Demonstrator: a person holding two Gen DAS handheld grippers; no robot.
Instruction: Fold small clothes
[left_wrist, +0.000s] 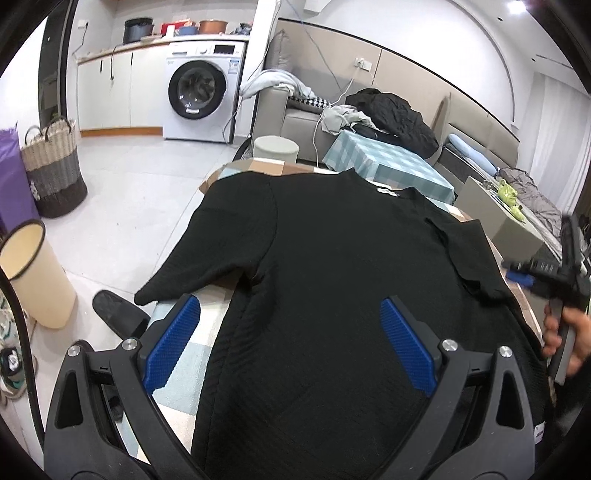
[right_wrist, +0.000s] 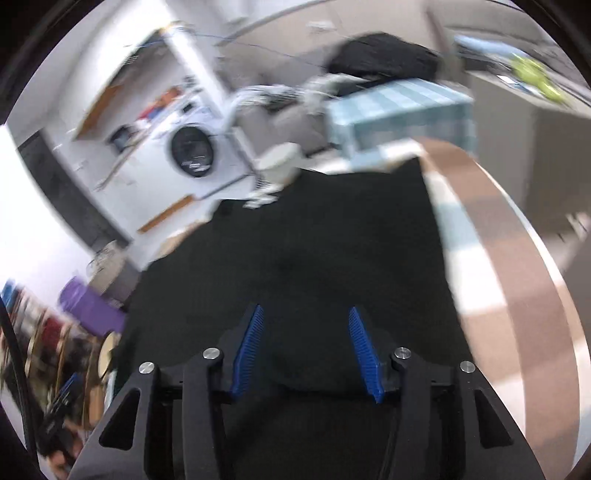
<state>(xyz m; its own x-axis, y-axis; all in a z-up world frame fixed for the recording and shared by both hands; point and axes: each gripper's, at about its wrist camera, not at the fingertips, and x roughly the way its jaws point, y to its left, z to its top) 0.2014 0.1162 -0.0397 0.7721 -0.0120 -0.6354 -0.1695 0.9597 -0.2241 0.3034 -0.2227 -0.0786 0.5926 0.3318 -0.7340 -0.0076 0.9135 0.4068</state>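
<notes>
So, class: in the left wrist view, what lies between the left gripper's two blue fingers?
The black shirt on the table. Its side edge and lower body pass between the open left gripper's fingers, with a strip of checked tablecloth beside the left finger.

White washer (left_wrist: 197, 92) against back wall, white cabinets (left_wrist: 110, 92) to its left, pots on the counter above. Pale tile floor (left_wrist: 133, 192). Woven basket (left_wrist: 53, 170) and cream bin (left_wrist: 35, 273) left of washer. Grey sofa (left_wrist: 295, 114) right of washer, black coat (left_wrist: 395, 114) on it, checked-cloth table (left_wrist: 388, 162) in front. White walls, even light.
</notes>
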